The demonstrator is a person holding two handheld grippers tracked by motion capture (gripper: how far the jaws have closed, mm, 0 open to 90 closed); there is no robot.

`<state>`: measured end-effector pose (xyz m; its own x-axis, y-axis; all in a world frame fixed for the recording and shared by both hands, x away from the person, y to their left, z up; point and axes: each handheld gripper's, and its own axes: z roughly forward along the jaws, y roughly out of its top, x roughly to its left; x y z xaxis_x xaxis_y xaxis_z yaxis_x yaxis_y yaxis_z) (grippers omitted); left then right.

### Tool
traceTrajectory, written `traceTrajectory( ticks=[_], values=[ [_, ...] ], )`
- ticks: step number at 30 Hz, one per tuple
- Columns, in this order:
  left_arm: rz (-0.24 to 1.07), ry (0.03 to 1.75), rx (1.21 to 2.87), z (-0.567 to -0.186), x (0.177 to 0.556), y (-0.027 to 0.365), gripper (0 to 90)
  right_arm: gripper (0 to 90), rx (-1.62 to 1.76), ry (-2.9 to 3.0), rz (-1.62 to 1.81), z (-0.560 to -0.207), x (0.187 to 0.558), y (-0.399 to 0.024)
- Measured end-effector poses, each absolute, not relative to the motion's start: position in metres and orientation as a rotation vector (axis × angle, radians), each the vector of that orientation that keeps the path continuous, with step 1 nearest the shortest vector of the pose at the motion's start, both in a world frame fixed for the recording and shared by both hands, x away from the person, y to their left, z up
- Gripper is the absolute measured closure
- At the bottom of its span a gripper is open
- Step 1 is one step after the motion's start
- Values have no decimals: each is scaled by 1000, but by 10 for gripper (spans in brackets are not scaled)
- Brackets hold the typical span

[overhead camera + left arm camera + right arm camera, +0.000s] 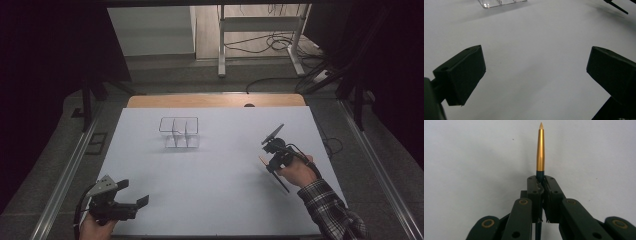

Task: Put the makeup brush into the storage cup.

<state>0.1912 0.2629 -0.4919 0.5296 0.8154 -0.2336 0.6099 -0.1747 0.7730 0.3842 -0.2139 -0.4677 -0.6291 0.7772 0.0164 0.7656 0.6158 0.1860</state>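
Note:
My right gripper (271, 162) hovers over the right side of the white table (210, 190) in a hand with a plaid sleeve. Its jaws are shut (541, 178) on a slim pen (540, 150) with a gold pointed end and a dark barrel. The gold end sticks out past the fingertips. The pen (282, 185) slants back under the hand. My left gripper (131, 195) rests at the table's near left corner, open (536, 57), with bare table between its black fingers (461, 75). A clear divided organizer (179, 132) stands mid-table toward the back.
The organizer's edge (499, 3) lies far ahead of the left jaws. A wooden strip (215, 100) borders the table's far side. Beyond it on the floor are a white stand (260, 30) and loose cables (280, 42).

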Motion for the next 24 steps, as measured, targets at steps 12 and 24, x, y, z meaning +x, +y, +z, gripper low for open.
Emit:
traceTrajectory(
  ticks=[12,24],
  values=[
    [271,1154,1866,-490,191,262,29,834,1285,2714,506,-450,374,-215],
    [271,1158,1866,-487,190,260,61,834,1247,2661,712,-441,364,-213]
  ],
)
